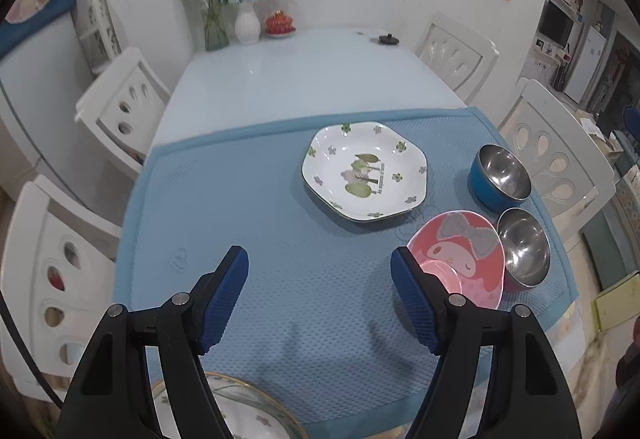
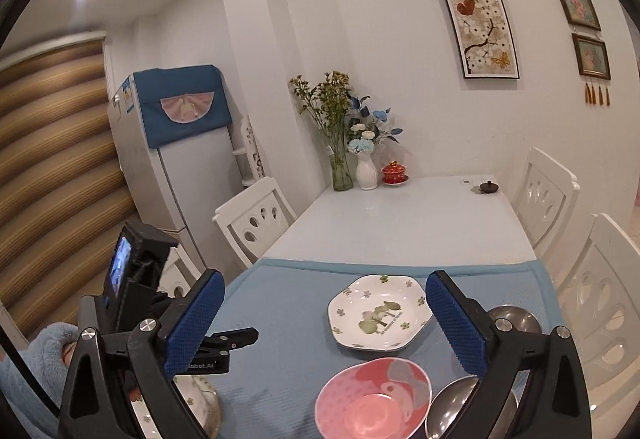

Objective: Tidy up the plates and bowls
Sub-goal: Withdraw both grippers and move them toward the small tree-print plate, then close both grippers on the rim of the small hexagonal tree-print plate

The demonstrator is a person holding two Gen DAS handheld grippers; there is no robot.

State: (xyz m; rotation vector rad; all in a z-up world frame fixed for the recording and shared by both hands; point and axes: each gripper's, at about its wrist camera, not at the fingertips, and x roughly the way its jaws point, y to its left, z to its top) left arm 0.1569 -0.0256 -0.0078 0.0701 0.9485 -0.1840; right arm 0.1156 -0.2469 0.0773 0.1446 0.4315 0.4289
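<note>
Both tongs [image 1: 319, 271] [image 2: 325, 299] apart, empty, above blue mat [image 1: 248, 207] with plates, bowls

My left wrist cam sits close over the blue mat [image 1: 248, 199], pitched steeply down. My right cam rides higher, nearer level, catching wall and fridge [image 2: 176, 159]. Both share the floral plate [image 1: 362, 171] [image 2: 380, 313], pink plate [image 1: 460, 251] [image 2: 372, 395], vases.
</note>
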